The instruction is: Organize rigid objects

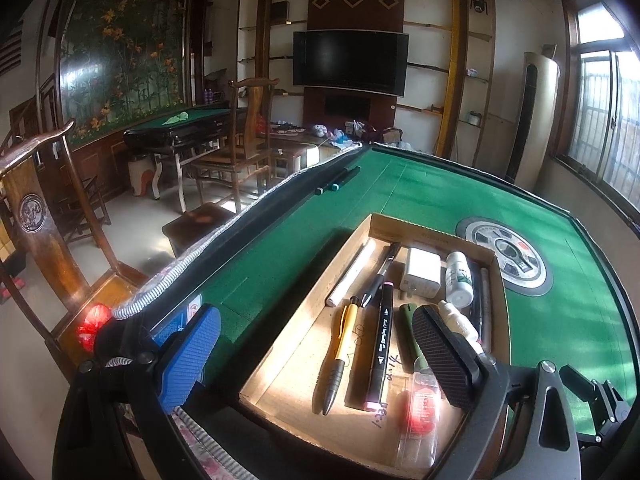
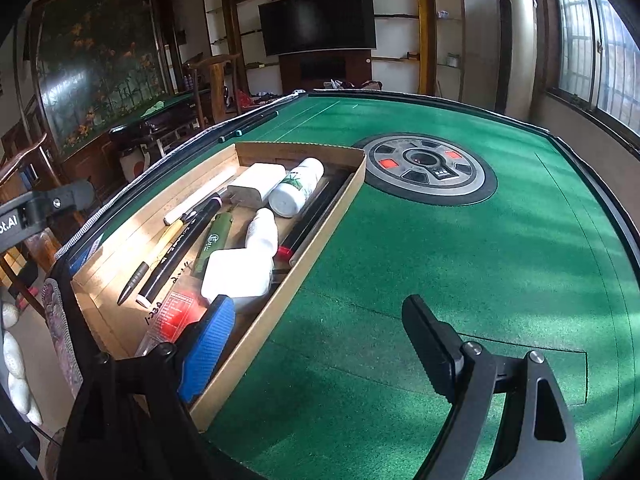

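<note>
Both jaws gape wide and hold nothing. Between the left gripper's [image 1: 316,354] jaws sits a shallow cardboard tray [image 1: 280,368] on the green worktop [image 1: 440,196], holding a yellow pen [image 1: 338,354] and black marker [image 1: 380,346], their long axes running away from the jaws, beside a white charger [image 1: 422,274] and white bottle [image 1: 459,280]. The tray's right wall [image 2: 280,300] passes between the right gripper's [image 2: 320,344] jaws.

wall: dark TV [image 1: 350,58] | left: carved wooden chair [image 1: 38,216] | right: sunlit windows [image 1: 604,108]
</note>
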Demonstrator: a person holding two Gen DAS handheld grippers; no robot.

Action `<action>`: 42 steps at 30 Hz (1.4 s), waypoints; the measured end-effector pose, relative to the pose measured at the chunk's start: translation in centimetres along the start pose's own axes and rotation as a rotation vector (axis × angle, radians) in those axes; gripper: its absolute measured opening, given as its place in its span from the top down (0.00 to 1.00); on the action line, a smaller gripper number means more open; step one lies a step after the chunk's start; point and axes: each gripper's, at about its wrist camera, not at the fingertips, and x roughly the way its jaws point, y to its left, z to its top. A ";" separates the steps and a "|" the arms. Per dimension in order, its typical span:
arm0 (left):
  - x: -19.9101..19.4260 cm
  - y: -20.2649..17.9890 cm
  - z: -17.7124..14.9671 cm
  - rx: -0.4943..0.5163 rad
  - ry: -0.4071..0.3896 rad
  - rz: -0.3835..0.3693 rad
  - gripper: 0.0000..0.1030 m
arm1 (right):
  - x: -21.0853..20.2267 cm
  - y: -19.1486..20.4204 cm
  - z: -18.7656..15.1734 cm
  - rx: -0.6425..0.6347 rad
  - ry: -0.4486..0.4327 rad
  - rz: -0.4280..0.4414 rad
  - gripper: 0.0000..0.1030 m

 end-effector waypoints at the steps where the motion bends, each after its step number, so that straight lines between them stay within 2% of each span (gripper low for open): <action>1: -0.1 0.0 0.0 -0.002 -0.009 0.000 0.05 | -0.1 0.0 0.0 0.002 -0.006 -0.001 0.17; 4: -1.4 -0.1 0.0 -0.006 -0.077 0.016 0.05 | -0.6 -0.1 0.0 0.006 -0.032 -0.001 0.17; 6: -3.9 0.2 0.3 -0.028 -0.205 0.061 0.05 | -1.8 -0.2 0.0 0.011 -0.084 0.006 0.17; 7: -5.6 0.5 0.3 -0.048 -0.291 0.083 0.00 | -2.8 -0.2 0.1 0.006 -0.126 0.003 0.17; 8: -7.1 0.9 0.3 -0.074 -0.365 0.087 0.00 | -3.9 0.0 0.4 -0.010 -0.177 -0.009 0.17; 9: -8.3 1.0 0.2 -0.105 -0.423 0.090 0.00 | -4.9 0.2 0.7 -0.031 -0.220 -0.023 0.17; 10: -9.1 1.2 0.3 -0.133 -0.453 0.099 0.00 | -5.7 0.6 1.1 -0.054 -0.249 -0.034 0.13; 11: -9.4 1.2 0.7 -0.146 -0.449 0.103 0.00 | -6.1 0.9 1.8 -0.080 -0.258 -0.037 0.04; 12: -9.1 1.0 1.4 -0.132 -0.414 0.077 0.00 | -6.2 1.1 2.4 -0.097 -0.258 -0.031 0.03; 14: -7.4 0.6 3.0 -0.067 -0.283 -0.033 0.00 | -6.1 1.4 3.8 -0.100 -0.252 -0.016 0.03; 15: -6.4 0.4 3.5 -0.057 -0.222 -0.056 0.00 | -5.9 1.5 4.6 -0.094 -0.250 -0.012 0.03; 17: -5.1 0.7 3.5 -0.089 -0.169 -0.047 0.00 | -5.4 1.8 5.6 -0.081 -0.234 -0.021 0.03; 20: -3.8 1.0 2.9 -0.107 -0.134 0.002 0.00 | -4.1 2.3 5.8 -0.074 -0.172 -0.003 0.03; 22: -2.8 1.3 2.4 -0.098 -0.108 0.052 0.00 | -3.2 3.0 5.0 -0.092 -0.137 -0.011 0.03; 25: -1.5 1.8 1.6 -0.112 -0.079 0.081 0.00 | -2.2 4.3 3.6 -0.132 -0.098 -0.019 0.03; 36: 1.1 3.5 0.5 -0.160 0.016 0.079 0.00 | -1.4 7.0 3.6 -0.252 -0.068 -0.026 0.03; 42: 1.7 3.2 0.1 -0.160 0.052 0.064 0.00 | -0.9 7.4 4.2 -0.264 -0.042 -0.024 0.03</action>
